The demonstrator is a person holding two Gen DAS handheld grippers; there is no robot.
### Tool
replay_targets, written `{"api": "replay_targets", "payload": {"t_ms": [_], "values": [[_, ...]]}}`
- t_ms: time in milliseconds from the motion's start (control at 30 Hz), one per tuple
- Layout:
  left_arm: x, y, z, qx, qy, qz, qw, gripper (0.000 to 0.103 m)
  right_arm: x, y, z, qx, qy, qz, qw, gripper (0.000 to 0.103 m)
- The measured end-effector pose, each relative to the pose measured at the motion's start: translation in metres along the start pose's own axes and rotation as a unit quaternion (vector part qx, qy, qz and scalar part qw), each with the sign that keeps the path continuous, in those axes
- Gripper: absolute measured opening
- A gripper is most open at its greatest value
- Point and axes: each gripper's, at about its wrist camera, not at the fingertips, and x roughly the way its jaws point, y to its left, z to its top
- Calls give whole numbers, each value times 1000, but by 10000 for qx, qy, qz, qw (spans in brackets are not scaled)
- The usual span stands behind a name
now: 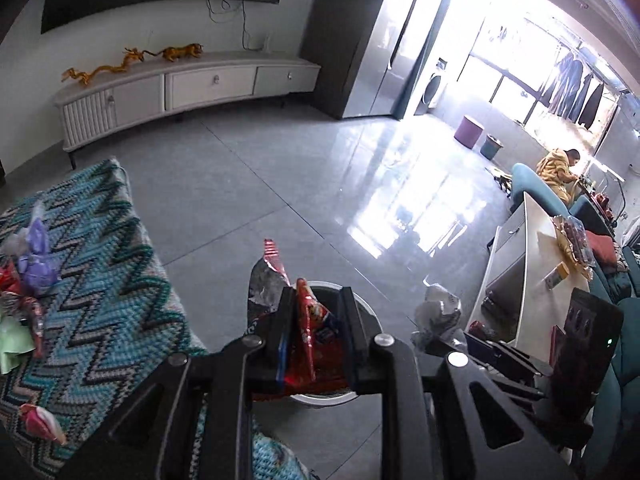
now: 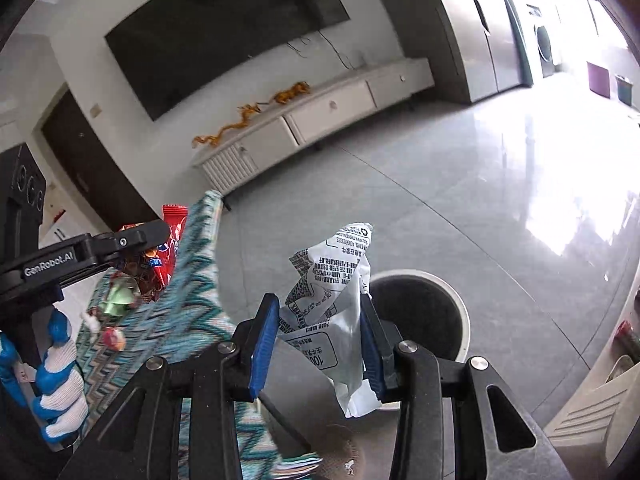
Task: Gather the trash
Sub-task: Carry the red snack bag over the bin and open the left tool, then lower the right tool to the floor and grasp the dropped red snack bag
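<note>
My left gripper (image 1: pixel 316 312) is shut on a red snack wrapper (image 1: pixel 316 344) and holds it over the white round trash bin (image 1: pixel 368 312) on the floor. My right gripper (image 2: pixel 320 320) is shut on a crumpled white printed packet (image 2: pixel 332 300), just left of the same bin (image 2: pixel 460 312). The packet also shows in the left wrist view (image 1: pixel 438 312). More wrappers lie on the teal zigzag cloth (image 1: pixel 108 248): a purple one (image 1: pixel 38 264), a green one (image 1: pixel 12 344), a pink one (image 1: pixel 40 424). The left gripper with its red wrapper (image 2: pixel 170 248) shows in the right wrist view.
A white TV cabinet (image 1: pixel 192 84) with gold figurines stands against the far wall. A white low table (image 1: pixel 536 280) with items and a teal sofa are at the right, where a person (image 1: pixel 558 168) sits. Grey tile floor (image 1: pixel 280 168) lies between.
</note>
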Motion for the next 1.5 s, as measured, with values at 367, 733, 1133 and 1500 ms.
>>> {"api": "replay_targets", "payload": {"t_ms": [367,733,1133,1500], "values": [[105,9,13,-322,731,-492,9956,40,85,-52,-6,388,684,-511,9956,45],[69,16,8,-139,372,-344,9986,41,72,-66,-20,488,617,-605,9951,55],[6,41,-22,-427,74,22,9991,42,72,-123,-141,766,2034,-850,9724,55],[-45,76,-55,-651,-27,360,9972,42,131,-228,-301,2088,3671,-1612,8920,62]]}}
